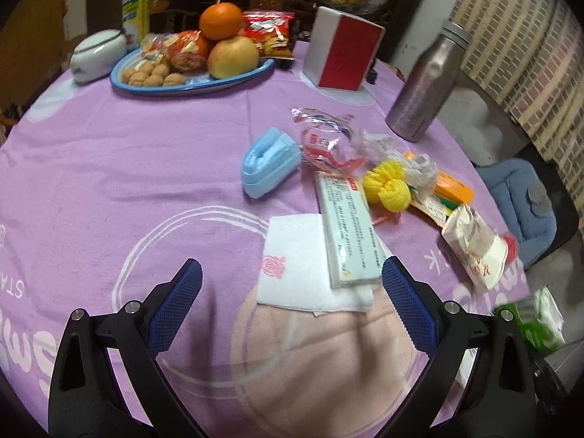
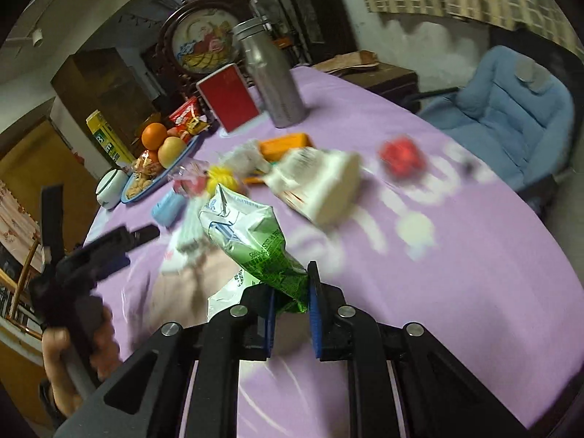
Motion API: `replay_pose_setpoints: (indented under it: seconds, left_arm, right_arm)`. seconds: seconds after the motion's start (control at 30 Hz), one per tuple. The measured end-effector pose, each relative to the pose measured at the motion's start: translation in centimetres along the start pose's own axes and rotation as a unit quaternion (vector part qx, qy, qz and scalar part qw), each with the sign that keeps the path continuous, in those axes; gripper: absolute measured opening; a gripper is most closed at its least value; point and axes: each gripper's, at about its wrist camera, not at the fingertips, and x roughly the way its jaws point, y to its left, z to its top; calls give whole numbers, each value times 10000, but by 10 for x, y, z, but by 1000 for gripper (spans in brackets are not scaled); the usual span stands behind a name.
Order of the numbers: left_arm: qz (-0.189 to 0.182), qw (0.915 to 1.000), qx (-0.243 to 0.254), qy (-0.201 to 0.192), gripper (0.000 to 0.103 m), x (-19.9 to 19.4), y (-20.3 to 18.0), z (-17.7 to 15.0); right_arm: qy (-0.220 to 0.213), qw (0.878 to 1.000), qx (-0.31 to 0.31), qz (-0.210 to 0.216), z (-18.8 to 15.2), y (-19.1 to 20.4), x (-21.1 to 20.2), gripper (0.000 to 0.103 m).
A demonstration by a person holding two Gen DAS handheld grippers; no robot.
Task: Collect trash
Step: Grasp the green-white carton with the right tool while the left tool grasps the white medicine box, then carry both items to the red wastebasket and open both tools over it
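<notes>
Two claws are at work: the right claw (image 2: 290,290) pinches only the tail of a green-and-white wrapper (image 2: 252,241), which could slip free; the left claw (image 1: 292,299) gapes empty, remaining litter (image 1: 365,182) just beyond its tips on the tabletop (image 1: 146,164).

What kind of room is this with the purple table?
Probably a dining or living room in someone's home. A round table under a purple tablecloth holds a fruit plate with an orange and apple, a padded blue chair stands beside it, and a framed round picture hangs behind.
</notes>
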Motion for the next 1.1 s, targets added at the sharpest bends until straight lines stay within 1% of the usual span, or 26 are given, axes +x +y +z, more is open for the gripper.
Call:
replay_pose_setpoints:
  seconds: [0.03, 0.1, 0.13, 0.17, 0.23, 0.27, 0.33, 0.37, 0.4, 0.47, 0.53, 0.57, 0.67, 0.8, 0.83, 0.87, 0.93, 1.0, 1.1]
  left_arm:
    - [75, 9998, 163, -51, 95, -1, -6, -4]
    - [141, 9995, 271, -20, 95, 1, -12, -7]
    - [122, 9996, 248, 56, 95, 3, -12, -6]
    - [46, 9997, 127, 227, 95, 7, -12, -3]
    - [-88, 9992, -81, 373, 95, 11, -13, 4]
    - [-52, 9991, -46, 426, 95, 13, -17, 7]
    - [240, 9978, 213, 588, 95, 22, -29, 14]
    - [338, 9965, 340, 680, 91, 29, -36, 17]
    - [332, 9957, 381, 770, 88, 35, -40, 19]
    - [263, 9932, 400, 1063, 74, 50, -46, 20]
    - [246, 9904, 365, 1309, 66, 64, -48, 21]
    - [276, 9897, 354, 1361, 61, 69, -48, 21]
    - [437, 9911, 334, 1210, 55, 72, -47, 24]
    - [483, 9910, 413, 1178, 55, 76, -48, 26]
    - [507, 9907, 446, 1178, 48, 75, -49, 26]
    - [540, 9908, 467, 1148, 45, 73, -47, 26]
    - [312, 9920, 386, 1158, 45, 67, -43, 28]
    - [51, 9930, 276, 1151, 45, 52, -37, 25]
    - [-176, 9951, 247, 943, 45, 22, -30, 17]
  right_arm:
    - [-5, 10000, 25, -17, -4, -6, -5, 16]
    - [-8, 10000, 21, -61, -16, -15, -16, 16]
    - [-36, 10000, 18, -64, -20, -18, -19, 16]
    - [-58, 10000, 20, -45, -22, -20, -21, 16]
    - [-82, 10000, 0, 22, -23, -22, -23, 16]
    - [-109, 9999, -12, 60, -22, -21, -23, 16]
    - [-170, 9998, -64, 108, -23, -19, -24, 16]
    - [-193, 9997, -101, 137, -24, -18, -25, 16]
    - [-211, 9996, -127, 161, -25, -15, -25, 16]
    - [-224, 9994, -166, 225, -26, -14, -26, 16]
    - [-225, 9993, -163, 243, -26, -15, -26, 16]
    - [-219, 9993, -166, 243, -26, -15, -26, 16]
    - [-214, 9994, -182, 213, -27, -17, -27, 16]
    - [-188, 9995, -179, 191, -28, -18, -27, 16]
    - [-186, 9995, -174, 185, -28, -18, -27, 16]
    - [-194, 9995, -179, 178, -28, -18, -27, 16]
    - [-236, 9994, -184, 176, -28, -17, -29, 16]
    - [-299, 9993, -172, 160, -29, -18, -33, 16]
    - [-356, 9992, -132, 119, -31, -18, -39, 16]
